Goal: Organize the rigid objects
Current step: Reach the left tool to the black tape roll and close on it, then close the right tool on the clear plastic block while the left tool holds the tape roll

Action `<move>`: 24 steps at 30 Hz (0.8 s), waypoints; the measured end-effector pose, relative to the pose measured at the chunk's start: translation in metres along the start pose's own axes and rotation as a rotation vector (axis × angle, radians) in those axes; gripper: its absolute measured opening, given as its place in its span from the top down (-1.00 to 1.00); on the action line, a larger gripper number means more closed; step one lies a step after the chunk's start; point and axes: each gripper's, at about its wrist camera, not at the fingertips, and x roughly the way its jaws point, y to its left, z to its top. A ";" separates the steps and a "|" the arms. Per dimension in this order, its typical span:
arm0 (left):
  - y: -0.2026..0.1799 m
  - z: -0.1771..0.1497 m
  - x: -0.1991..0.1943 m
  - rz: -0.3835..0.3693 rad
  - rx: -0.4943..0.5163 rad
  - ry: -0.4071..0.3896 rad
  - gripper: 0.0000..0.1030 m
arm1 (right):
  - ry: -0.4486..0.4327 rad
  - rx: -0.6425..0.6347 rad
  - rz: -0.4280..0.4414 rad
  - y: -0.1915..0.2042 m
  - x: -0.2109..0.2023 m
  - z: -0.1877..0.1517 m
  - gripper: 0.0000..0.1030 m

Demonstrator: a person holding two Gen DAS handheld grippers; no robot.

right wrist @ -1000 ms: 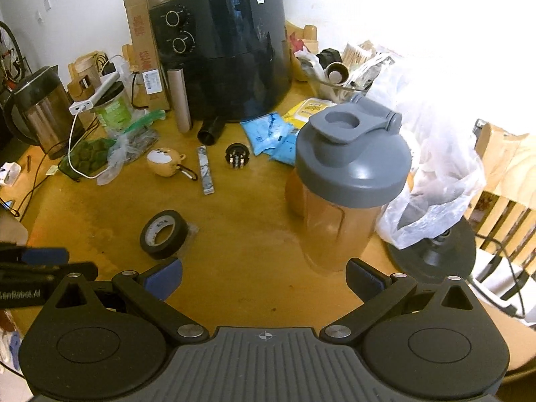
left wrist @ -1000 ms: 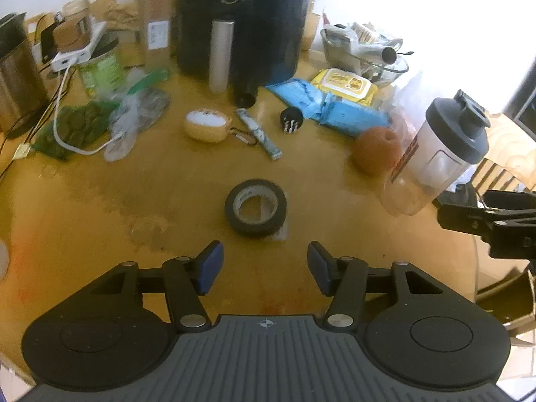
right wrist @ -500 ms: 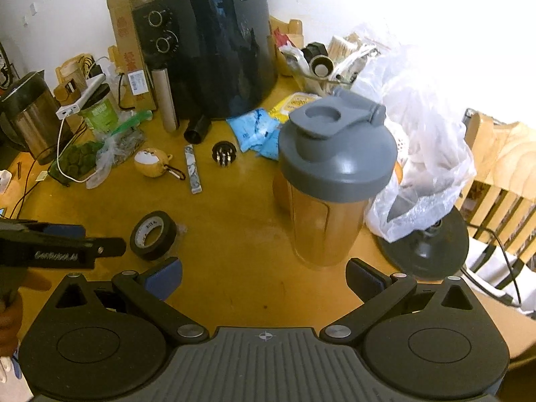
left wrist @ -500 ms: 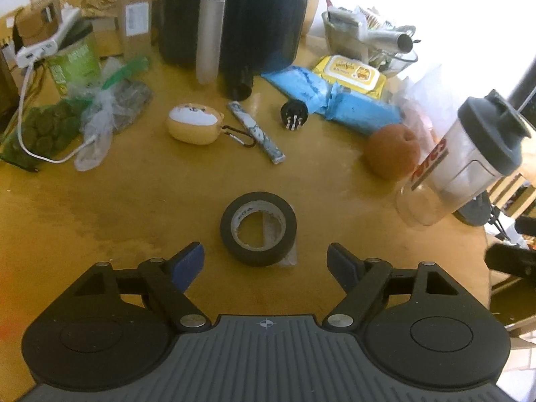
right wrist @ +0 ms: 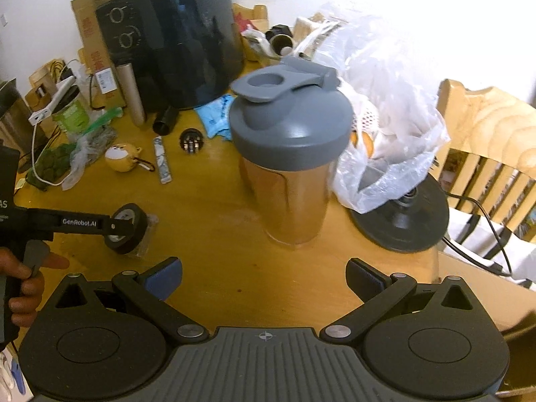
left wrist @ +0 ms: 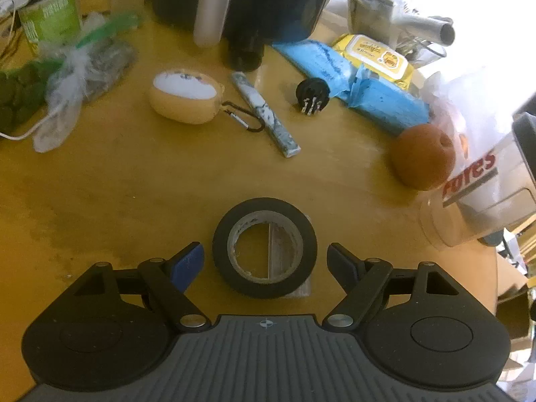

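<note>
A: What takes up the yellow wooden bench (left wrist: 140, 181)?

B: Largest is the black air fryer with two round dials (right wrist: 174, 37) at 12 o'clock in the right wrist view. At 2 o'clock a crumpled clear plastic bag (right wrist: 388, 107) slumps over the black round stand base (right wrist: 402, 214); something orange shows through it, but I cannot tell what.

A: And in front of the right hand-held gripper (right wrist: 264, 279)?

B: The clear shaker bottle with a grey flip lid (right wrist: 288, 154) stands upright at 12 o'clock, beyond the fingertips and untouched. It looks empty. The jaws are spread wide apart.

A: The left hand-held gripper (left wrist: 266, 263)?

B: Spread too, with the black roll of tape (left wrist: 264, 251) lying flat between its blue pads (left wrist: 187, 263), neither pad touching it. A scrap of clear wrapper lies under the roll.

A: Smaller clutter?

B: At 1 o'clock in the left wrist view, blue packets (left wrist: 361, 87) and a yellow wipes pack (left wrist: 375, 55); at 2 o'clock a brown round fruit (left wrist: 422, 157); near 12 o'clock a marbled flat stick (left wrist: 264, 114), a yellow case with a carabiner (left wrist: 187, 95) and a black pronged plug (left wrist: 311, 93).

A: Any change?

B: A second ago the roll lay ahead of the left fingertips; now it sits between them.
</note>
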 end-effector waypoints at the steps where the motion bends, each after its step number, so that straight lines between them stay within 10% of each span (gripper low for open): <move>1: 0.000 0.001 0.003 -0.004 -0.002 0.003 -0.57 | 0.001 0.005 -0.004 -0.002 0.000 0.000 -1.00; 24: -0.005 0.001 -0.006 0.021 0.015 -0.008 -0.41 | 0.033 0.028 0.006 -0.013 0.007 0.000 -1.00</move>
